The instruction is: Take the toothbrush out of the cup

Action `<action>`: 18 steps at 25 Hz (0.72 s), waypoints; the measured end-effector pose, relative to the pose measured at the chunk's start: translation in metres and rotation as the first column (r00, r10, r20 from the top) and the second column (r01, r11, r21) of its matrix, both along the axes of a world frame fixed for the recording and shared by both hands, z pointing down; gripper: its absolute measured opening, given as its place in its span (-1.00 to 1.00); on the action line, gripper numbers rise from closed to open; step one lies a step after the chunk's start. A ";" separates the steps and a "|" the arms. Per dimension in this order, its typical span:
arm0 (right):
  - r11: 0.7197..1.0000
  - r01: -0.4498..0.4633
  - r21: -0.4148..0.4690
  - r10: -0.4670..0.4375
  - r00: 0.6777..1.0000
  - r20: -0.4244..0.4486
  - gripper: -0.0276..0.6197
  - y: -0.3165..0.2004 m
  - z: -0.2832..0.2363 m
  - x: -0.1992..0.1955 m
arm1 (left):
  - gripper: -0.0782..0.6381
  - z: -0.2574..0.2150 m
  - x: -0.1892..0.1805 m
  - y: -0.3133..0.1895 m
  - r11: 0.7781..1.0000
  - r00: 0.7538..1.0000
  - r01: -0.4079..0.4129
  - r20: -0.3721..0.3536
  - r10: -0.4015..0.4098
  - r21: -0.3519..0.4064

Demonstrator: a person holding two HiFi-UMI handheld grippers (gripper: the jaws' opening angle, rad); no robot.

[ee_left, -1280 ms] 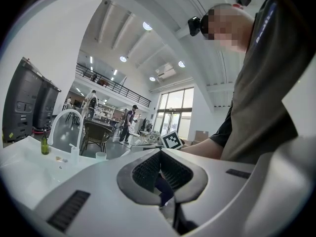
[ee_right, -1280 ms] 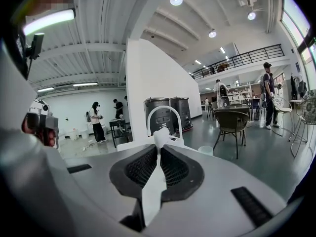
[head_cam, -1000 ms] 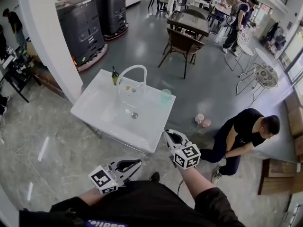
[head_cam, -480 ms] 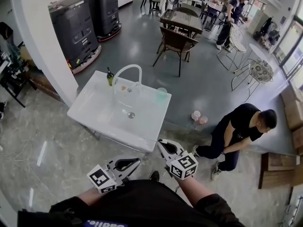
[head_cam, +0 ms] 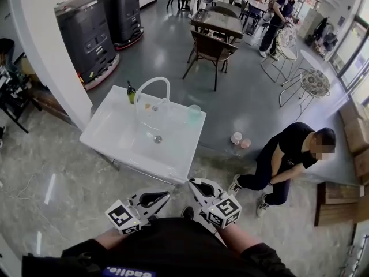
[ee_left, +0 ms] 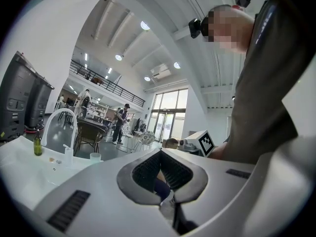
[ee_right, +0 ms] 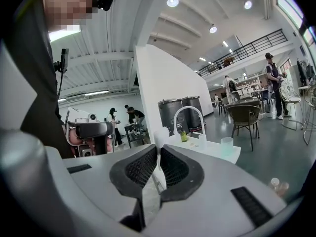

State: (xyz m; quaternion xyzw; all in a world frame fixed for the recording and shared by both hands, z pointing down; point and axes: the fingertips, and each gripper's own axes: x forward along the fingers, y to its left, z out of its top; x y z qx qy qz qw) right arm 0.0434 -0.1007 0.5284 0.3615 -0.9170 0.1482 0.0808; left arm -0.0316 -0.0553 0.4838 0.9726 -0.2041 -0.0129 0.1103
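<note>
**A:** In the head view, where are the grippers?

**B:** Both are on the near side of the sink (head_cam: 115, 133), off its top. The left gripper (head_cam: 167, 196) has its jaws together and carries nothing. The right gripper (head_cam: 193, 183) is just beside it, below the sink's near right corner. The cup (head_cam: 195, 112) stands at the sink's far right corner, right of the faucet (head_cam: 151, 88).

**A:** And the left gripper view?

**B:** The pads meet at the tips with nothing between them. The sink lies off to the left.

**A:** The right gripper view?

**B:** The jaws are nearly closed, pinching the handle of the white toothbrush (ee_right: 160, 135). Its head shows past the jaw tips, in front of the sink. It is out of the cup and well apart from it.
</note>
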 end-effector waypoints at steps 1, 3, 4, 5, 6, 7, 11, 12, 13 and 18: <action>1.000 0.004 0.002 -0.004 1.000 -0.002 -0.82 0.003 0.000 -0.001 | -0.76 0.001 0.000 0.000 1.000 1.000 -0.002 0.000 0.002 0.000; 1.000 0.019 0.008 -0.019 1.000 -0.003 -0.82 0.008 0.000 -0.006 | -0.76 0.002 -0.001 0.000 1.000 1.000 -0.006 0.001 0.006 -0.001; 0.999 0.030 0.013 -0.030 1.000 0.000 -0.82 0.010 0.001 -0.009 | -0.76 0.001 0.000 -0.001 1.000 1.000 -0.008 0.001 0.008 0.000; 0.999 0.038 0.020 -0.039 0.999 0.005 -0.82 0.013 0.001 -0.011 | -0.76 0.001 0.000 0.000 1.000 1.000 -0.010 0.001 0.010 0.000; 0.999 0.042 0.025 -0.043 0.999 0.008 -0.82 0.015 0.001 -0.013 | -0.76 0.000 0.001 0.000 1.000 1.000 -0.011 0.001 0.011 0.000; 0.999 0.046 0.028 -0.046 0.999 0.011 -0.82 0.017 0.002 -0.014 | -0.76 -0.001 0.001 0.001 1.000 1.000 -0.013 0.002 0.013 0.001; 0.997 0.068 0.030 -0.068 0.998 -0.003 -0.82 0.024 0.006 -0.020 | -0.76 0.001 0.004 0.000 1.000 1.000 -0.017 0.003 0.017 -0.001; 0.997 0.075 0.030 -0.074 0.997 -0.009 -0.82 0.025 0.008 -0.021 | -0.75 0.002 0.004 0.000 1.000 1.000 -0.018 0.003 0.018 -0.003; 0.996 0.081 0.029 -0.081 0.997 -0.015 -0.82 0.026 0.008 -0.023 | -0.76 0.002 0.004 0.000 1.000 1.000 -0.019 0.004 0.019 -0.004; 0.995 0.099 0.025 -0.098 0.995 -0.026 -0.82 0.028 0.011 -0.029 | -0.76 0.003 0.005 -0.003 1.000 1.000 -0.022 0.008 0.022 -0.006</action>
